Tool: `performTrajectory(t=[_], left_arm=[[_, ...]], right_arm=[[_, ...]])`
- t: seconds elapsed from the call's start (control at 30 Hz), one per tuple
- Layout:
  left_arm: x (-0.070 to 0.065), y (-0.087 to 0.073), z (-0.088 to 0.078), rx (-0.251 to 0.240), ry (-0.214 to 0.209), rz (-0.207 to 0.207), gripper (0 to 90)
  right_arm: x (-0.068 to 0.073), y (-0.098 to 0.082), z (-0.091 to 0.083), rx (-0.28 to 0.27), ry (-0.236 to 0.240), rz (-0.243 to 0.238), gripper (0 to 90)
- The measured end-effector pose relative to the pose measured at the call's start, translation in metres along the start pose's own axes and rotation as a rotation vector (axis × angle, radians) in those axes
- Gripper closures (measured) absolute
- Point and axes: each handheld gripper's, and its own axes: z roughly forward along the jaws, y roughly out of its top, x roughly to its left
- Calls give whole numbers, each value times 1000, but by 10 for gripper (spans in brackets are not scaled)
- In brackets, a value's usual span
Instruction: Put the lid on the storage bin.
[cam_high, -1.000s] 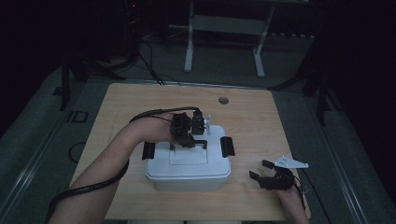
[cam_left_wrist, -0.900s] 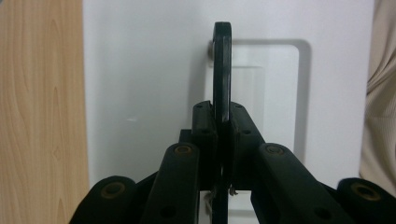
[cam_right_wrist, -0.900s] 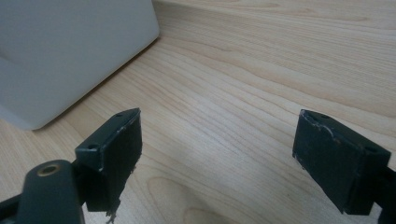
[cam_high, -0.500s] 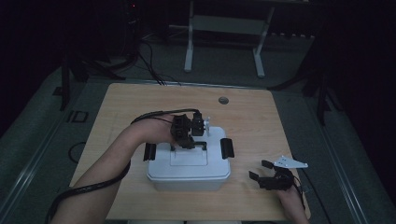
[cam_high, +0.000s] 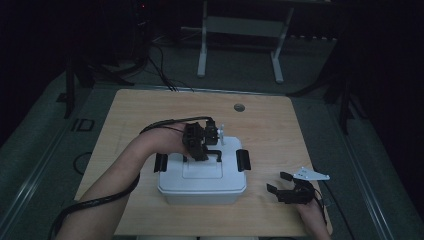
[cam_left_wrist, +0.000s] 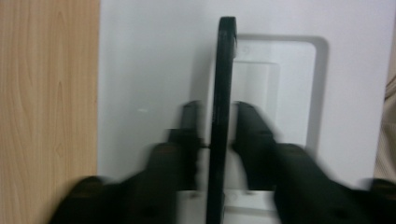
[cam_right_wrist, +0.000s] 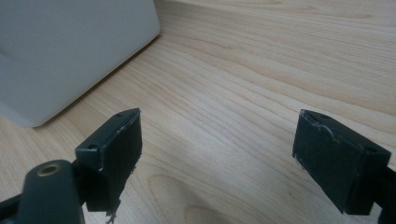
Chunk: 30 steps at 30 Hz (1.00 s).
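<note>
Two hand-held grippers worked over a wooden table (cam_high: 280, 125). The left hand-held gripper (cam_high: 206, 152) hung over the lid of a white box (cam_high: 202, 182) near the table's middle. Its jaws had just been opening and stood on either side of the black handle (cam_left_wrist: 221, 93), slightly apart from it, released. The right hand-held gripper (cam_high: 279, 183) rested on the table just right of the box, jaws wide open, holding nothing.
</note>
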Motion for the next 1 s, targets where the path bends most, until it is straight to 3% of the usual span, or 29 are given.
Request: performTrajectory(t=[0.03,0.07,0.1,0.13,0.2,0.3,0.33,0.53,0.57,0.67,0.73,0.87,1.0], left_arm=[[3,-4,-1,-11,14,-39,504],[3,-4,-1,-11,14,-39,435],[5,-8,-1,-15,10,-73,435],[6,-10,-1,-17,33,-84,371],[9,-17,-1,-39,35,-137,278],[9,-22,1,-45,38,-148,242],[9,-26,3,-49,47,-146,162],[9,-39,4,-112,33,-178,124],[8,-44,5,-130,55,-182,105],[7,-50,5,-153,55,-179,90],[5,-61,5,-207,78,-176,90],[4,-74,3,-259,65,-223,89],[2,-86,1,-270,70,-235,89]], right_arm=[[0,0,0,0,0,1,155],[0,0,0,0,0,1,155],[0,0,0,0,0,1,156],[0,0,0,0,0,1,156],[0,0,0,1,-1,-1,156],[0,0,0,4,-1,-4,156],[0,0,0,2,-2,-2,156],[0,0,0,0,-2,5,156],[0,0,0,0,-2,5,156],[0,0,0,0,-2,5,155],[0,0,0,1,-3,3,155],[0,0,0,1,-4,2,156],[0,0,1,3,-5,1,156]])
